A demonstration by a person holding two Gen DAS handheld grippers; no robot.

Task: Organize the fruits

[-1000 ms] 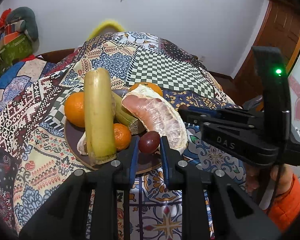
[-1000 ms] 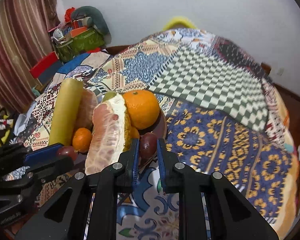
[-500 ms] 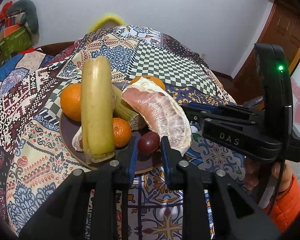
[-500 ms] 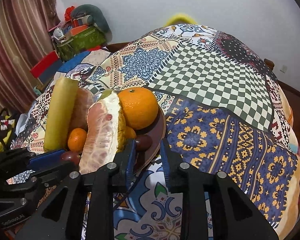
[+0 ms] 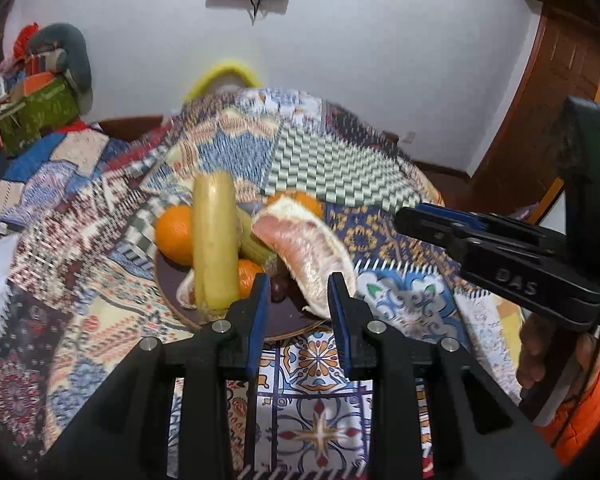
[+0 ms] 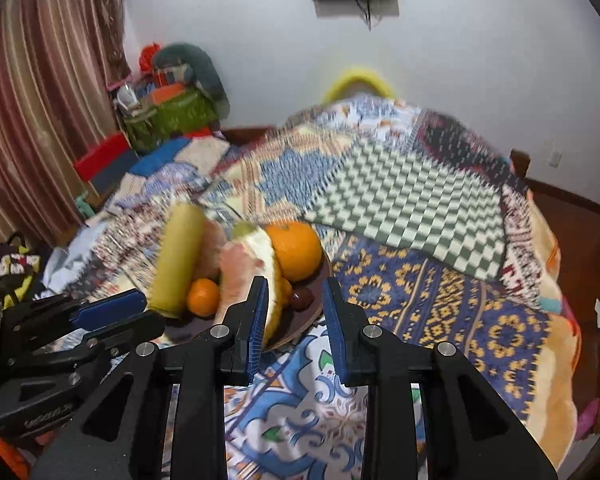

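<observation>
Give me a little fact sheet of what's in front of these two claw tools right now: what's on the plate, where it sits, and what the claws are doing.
Setting: patchwork quilt on a bed
Plate: dark, round, on the quilt
On plate: banana, pomelo segment, large orange, small orange, dark grapes
Left gripper: jaws opening, nothing between them
Right gripper: open, empty, above the plate's near edge
Picture quality: quilt blurred by motion
</observation>
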